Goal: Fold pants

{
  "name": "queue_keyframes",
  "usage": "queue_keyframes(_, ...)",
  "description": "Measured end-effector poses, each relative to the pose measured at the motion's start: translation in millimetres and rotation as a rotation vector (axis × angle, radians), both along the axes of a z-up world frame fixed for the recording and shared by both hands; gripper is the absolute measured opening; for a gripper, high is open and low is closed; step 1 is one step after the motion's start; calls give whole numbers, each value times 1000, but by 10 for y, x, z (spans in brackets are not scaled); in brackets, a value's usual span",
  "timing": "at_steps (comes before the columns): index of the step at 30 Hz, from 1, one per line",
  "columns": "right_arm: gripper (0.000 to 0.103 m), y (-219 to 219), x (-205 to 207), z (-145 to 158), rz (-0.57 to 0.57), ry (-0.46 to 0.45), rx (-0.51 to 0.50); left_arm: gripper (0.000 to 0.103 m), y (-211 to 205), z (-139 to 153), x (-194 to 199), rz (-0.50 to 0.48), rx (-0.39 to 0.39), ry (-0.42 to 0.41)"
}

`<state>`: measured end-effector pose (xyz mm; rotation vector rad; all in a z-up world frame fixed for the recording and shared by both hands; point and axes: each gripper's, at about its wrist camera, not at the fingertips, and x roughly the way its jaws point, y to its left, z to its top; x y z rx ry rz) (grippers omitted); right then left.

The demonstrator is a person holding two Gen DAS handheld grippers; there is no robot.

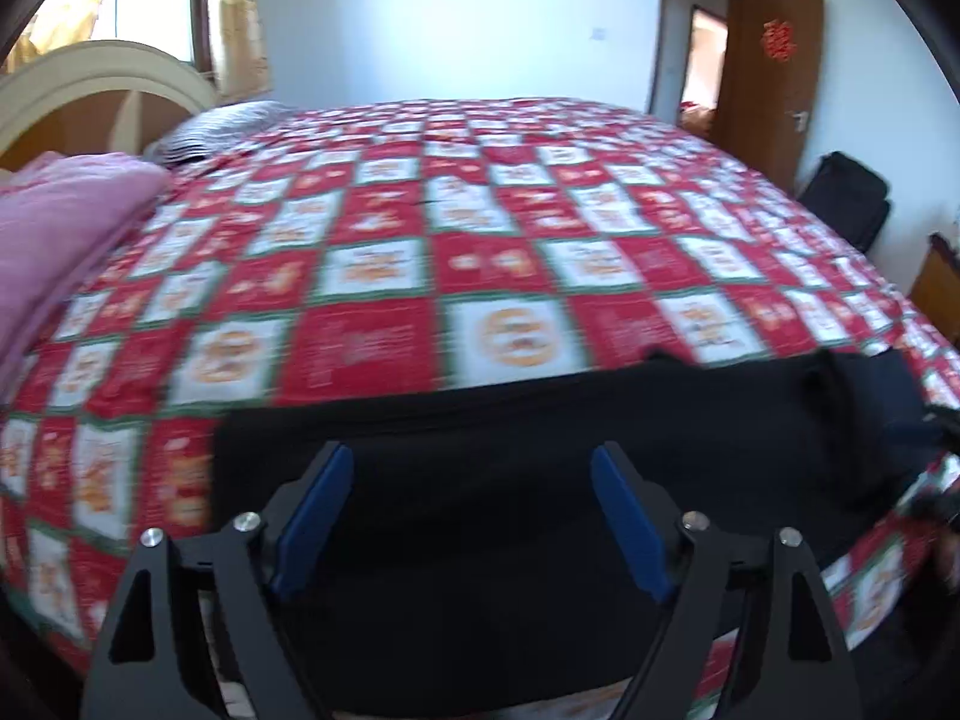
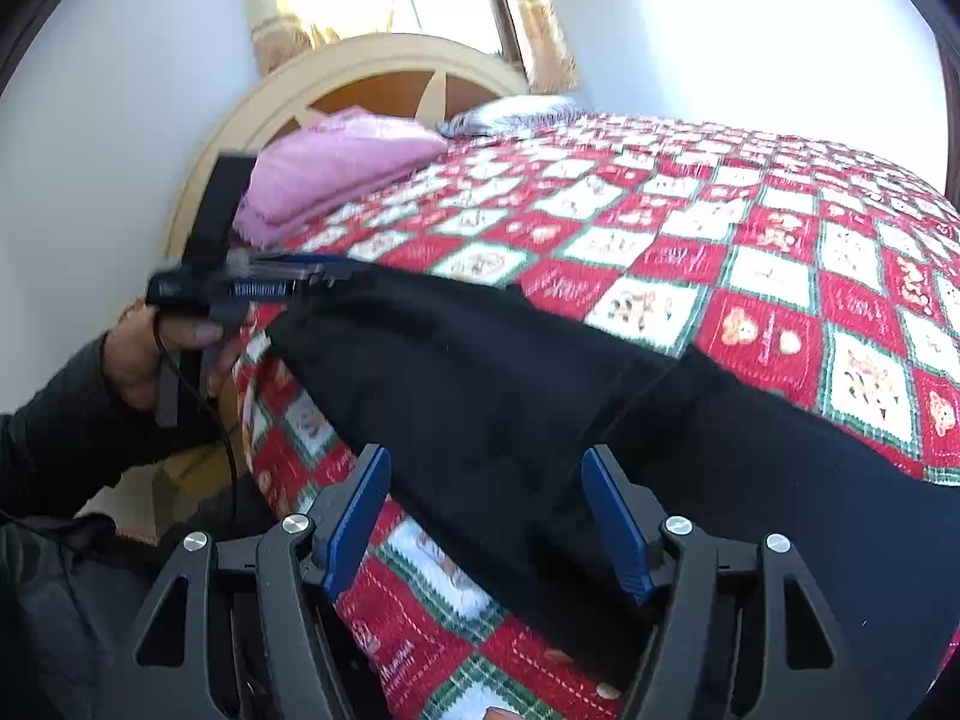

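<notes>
Your left gripper (image 1: pixel 471 516) and right gripper (image 2: pixel 486 519) hover, jaws wide and empty, over black pants (image 2: pixel 510 372) on the bed (image 1: pixel 420 252).

Black pants (image 2: pixel 510 384) lie across the checkered quilt (image 2: pixel 750 252).

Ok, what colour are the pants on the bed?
Plain black pants, no visible pattern, lying on the checked bedspread. Sharpest in the right wrist view.

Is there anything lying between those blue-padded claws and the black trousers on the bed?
Nothing visible. Both the left gripper and the right gripper stand open right over the black fabric pants, which lie along the near edge of the red-and-white checked quilt.
</notes>
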<state>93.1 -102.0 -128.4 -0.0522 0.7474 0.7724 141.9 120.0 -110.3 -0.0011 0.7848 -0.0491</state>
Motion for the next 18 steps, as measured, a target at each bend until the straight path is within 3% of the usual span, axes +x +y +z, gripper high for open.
queue_keyframes(6, 68, 99, 3, -63, -7, -2, -32, 88, 468, -130, -81, 78, 8, 20)
queue_keyframes(13, 68, 225, -77, -109, 22, -12, -61, 88, 851, -480, -124, 117, -163, 53)
queue_keyframes(15, 68, 249, -92, -130, 29, -14, -72, 89, 909, -509, -190, 103, -215, 1)
queue_keyframes(18, 68, 267, -95, -154, 34, -11, -78, 88, 908, -510, -208, 78, -232, -15)
